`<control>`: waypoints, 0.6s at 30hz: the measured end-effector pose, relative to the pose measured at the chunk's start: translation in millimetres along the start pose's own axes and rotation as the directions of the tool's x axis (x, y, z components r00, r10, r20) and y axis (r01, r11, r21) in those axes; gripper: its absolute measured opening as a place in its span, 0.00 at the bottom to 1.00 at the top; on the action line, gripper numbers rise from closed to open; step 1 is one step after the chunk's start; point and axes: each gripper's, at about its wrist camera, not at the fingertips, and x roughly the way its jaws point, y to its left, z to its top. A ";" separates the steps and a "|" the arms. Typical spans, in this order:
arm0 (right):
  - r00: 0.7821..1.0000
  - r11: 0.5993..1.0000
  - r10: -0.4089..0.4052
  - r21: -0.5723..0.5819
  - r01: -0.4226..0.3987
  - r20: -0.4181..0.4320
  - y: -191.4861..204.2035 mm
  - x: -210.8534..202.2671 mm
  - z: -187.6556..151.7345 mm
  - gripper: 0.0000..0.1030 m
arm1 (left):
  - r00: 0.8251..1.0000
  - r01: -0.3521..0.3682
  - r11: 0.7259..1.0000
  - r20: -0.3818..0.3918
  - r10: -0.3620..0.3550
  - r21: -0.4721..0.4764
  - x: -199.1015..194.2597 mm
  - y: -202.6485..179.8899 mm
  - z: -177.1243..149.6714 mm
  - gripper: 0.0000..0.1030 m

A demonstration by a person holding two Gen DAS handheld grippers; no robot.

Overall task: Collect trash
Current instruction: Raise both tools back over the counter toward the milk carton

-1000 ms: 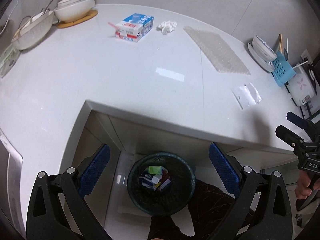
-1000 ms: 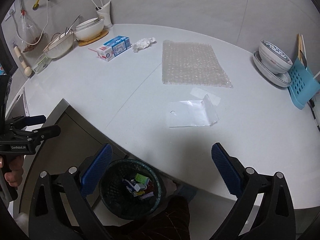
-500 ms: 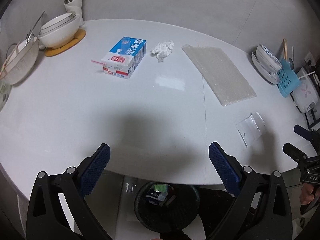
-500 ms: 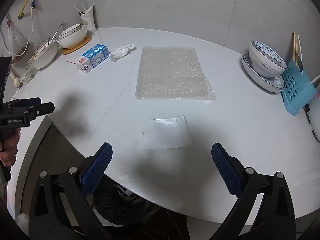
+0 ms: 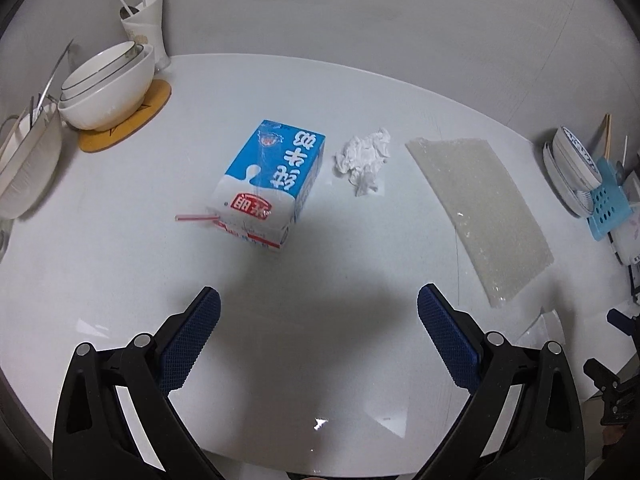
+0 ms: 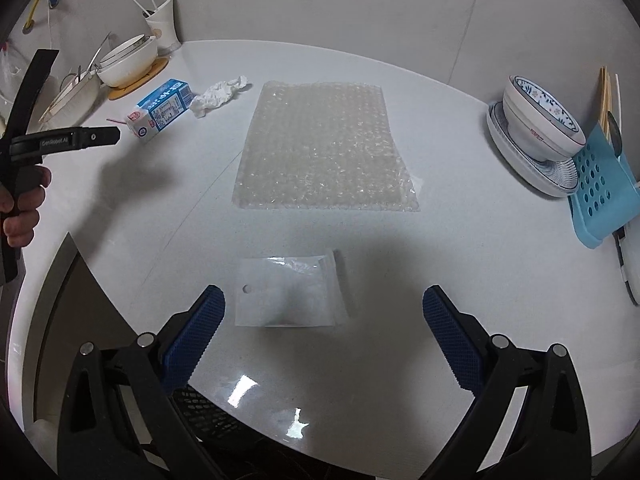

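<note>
On the tabletop: the tabletop [image 6: 460, 240] is white and rounded, and four loose bits of trash lie on it, none of them lifted yet.
Landmark: the milk carton [image 5: 270, 184], blue and white, lies on its side with a pink straw [image 5: 194, 218] sticking out of its near end.
Beside the carton: a crumpled tissue [image 5: 364, 158] sits just to its right, apart from it.
Farther right of the carton: a sheet of bubble wrap [image 6: 324, 148] lies flat, and nearer the tabletop edge than that, a clear plastic bag [image 6: 288, 292] with a punched hole.
Left of the carton: stacked bowls [image 5: 108, 88] on a wooden trivet [image 5: 126, 118], clearly crockery and not trash.
Left claw: the left claw [image 5: 318, 334] is spread wide and empty, hovering short of the carton and aimed roughly at it.
Right claw: the right claw [image 6: 322, 328] is also spread and empty, the plastic bag lying between its fingers but not pinched.
Bin: a dark mesh waste bin [image 6: 204, 412] shows below the tabletop edge, well away from the carton.
Step in hand: by my reading, the approach; each claw is lining up on its own piece.
Next move, left: go forward and lower so the fingers straddle the carton's narrow sides, then press together; the straw could snag.
Next move, right: the bag is flat and thin, so the fingertips probably need to scrape down onto the surface and gather a fold before closing.
</note>
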 end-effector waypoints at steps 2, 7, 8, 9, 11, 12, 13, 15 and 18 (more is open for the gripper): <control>1.000 1.000 0.000 -0.005 0.000 -0.004 -2.1 2.5 3.9 0.93 | 1.000 -0.016 1.000 -0.001 0.016 -0.006 7.9 6.5 10.8 0.94; 0.999 1.000 0.018 -0.016 -0.018 -0.040 -7.0 15.9 10.7 0.93 | 0.999 -0.042 0.999 -0.011 0.042 0.011 31.0 19.8 33.4 0.94; 0.999 1.000 0.017 -0.021 -0.018 -0.047 -7.6 18.3 10.6 0.93 | 0.999 -0.049 0.999 -0.016 0.049 0.012 36.8 21.9 37.9 0.94; 0.998 0.999 0.019 -0.025 -0.021 -0.059 -8.3 21.5 10.6 0.93 | 0.998 -0.056 0.998 -0.017 0.056 0.011 41.1 23.2 41.9 0.94; 0.996 0.999 0.034 -0.024 -0.036 -0.079 -10.5 26.9 11.1 0.93 | 0.998 -0.058 0.998 -0.024 0.058 0.016 50.8 24.3 51.4 0.94; 0.995 0.999 0.041 -0.023 -0.043 -0.093 -11.3 30.1 11.2 0.93 | 0.998 -0.056 0.998 -0.027 0.057 0.020 54.9 24.0 55.4 0.94; 0.993 0.999 0.044 -0.022 -0.046 -0.107 -11.2 32.8 11.4 0.93 | 0.998 -0.054 0.998 -0.031 0.055 0.027 59.5 23.1 59.5 0.94; 0.989 0.998 0.059 -0.024 -0.063 -0.133 -9.4 38.0 11.1 0.93 | 0.997 -0.071 0.997 -0.030 0.072 0.036 67.6 22.7 66.6 0.94; 0.983 0.997 0.069 -0.033 -0.076 -0.169 -1.9 47.9 9.3 0.93 | 0.997 -0.057 0.998 -0.052 0.059 0.034 80.6 23.8 76.0 0.94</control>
